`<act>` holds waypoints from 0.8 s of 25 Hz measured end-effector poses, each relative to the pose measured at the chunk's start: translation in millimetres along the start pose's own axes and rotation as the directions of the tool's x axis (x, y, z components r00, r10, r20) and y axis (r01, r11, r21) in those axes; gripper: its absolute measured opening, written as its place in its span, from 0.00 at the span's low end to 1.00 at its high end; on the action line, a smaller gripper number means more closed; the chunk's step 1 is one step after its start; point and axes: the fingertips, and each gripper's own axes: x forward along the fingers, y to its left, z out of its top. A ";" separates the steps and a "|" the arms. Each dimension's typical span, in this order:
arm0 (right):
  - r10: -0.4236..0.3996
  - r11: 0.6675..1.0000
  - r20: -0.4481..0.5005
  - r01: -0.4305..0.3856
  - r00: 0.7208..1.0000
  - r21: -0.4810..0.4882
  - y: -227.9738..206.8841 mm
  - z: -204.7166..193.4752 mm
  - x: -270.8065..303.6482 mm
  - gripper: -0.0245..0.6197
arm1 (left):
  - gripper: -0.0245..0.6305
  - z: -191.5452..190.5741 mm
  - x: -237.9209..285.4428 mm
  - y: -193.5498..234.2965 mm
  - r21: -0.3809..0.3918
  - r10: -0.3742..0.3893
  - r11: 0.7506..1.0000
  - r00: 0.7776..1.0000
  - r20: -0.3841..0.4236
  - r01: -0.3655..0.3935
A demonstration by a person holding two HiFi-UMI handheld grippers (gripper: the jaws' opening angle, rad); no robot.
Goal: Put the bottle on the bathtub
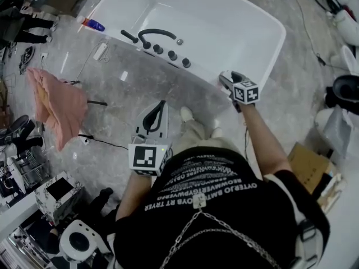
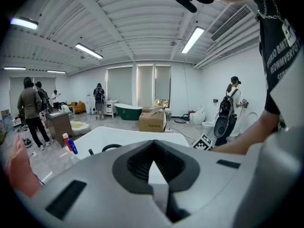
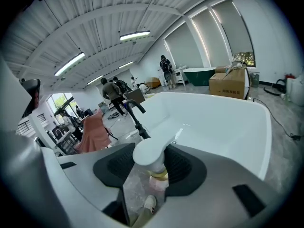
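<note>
So we've got the right tool (image 1: 229,80) pinching the bottle (image 3: 152,158) just under its white cap. It's held up in the air right by the bathtub (image 1: 263,55), at the near rim, not set down on it. Looking down past the bottle from the right gripper view, we only see grey marble and a shoe (image 3: 148,203), with the bathtub's white basin just beyond.

The left tool (image 1: 161,105) is pressed together with nothing in it, hanging well back from the bathtub, close to our body.

Along the bathtub's long side there's a black faucet (image 1: 157,35) on the marble counter (image 1: 112,77). A red-and-blue bottle (image 1: 91,23) lies at the bathtub's far corner. A pink towel (image 1: 56,105) hangs well off from the bathtub on that same side.
</note>
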 end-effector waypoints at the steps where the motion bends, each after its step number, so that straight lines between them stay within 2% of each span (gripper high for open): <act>1: -0.007 1.000 -0.007 0.007 1.000 -0.008 -2.3 -2.1 1.5 0.32 | 0.04 -0.9 -0.2 -0.6 -0.001 0.000 1.000 1.000 0.000 0.000; 7: -0.022 0.998 -0.025 0.021 0.999 -0.056 -5.9 -4.0 14.2 0.32 | 0.04 -4.7 0.6 1.6 -0.033 0.029 0.999 1.000 0.012 -0.029; 14: -0.014 0.998 0.005 0.014 1.000 -0.069 -10.3 -8.6 19.2 0.32 | 0.04 -7.1 2.6 1.1 -0.010 0.012 1.000 1.000 -0.004 -0.012; 20: -0.019 0.996 0.001 0.019 1.000 -0.087 -9.8 -14.7 13.4 0.32 | 0.04 -13.7 0.6 -7.0 -0.012 0.027 1.000 1.000 -0.003 -0.027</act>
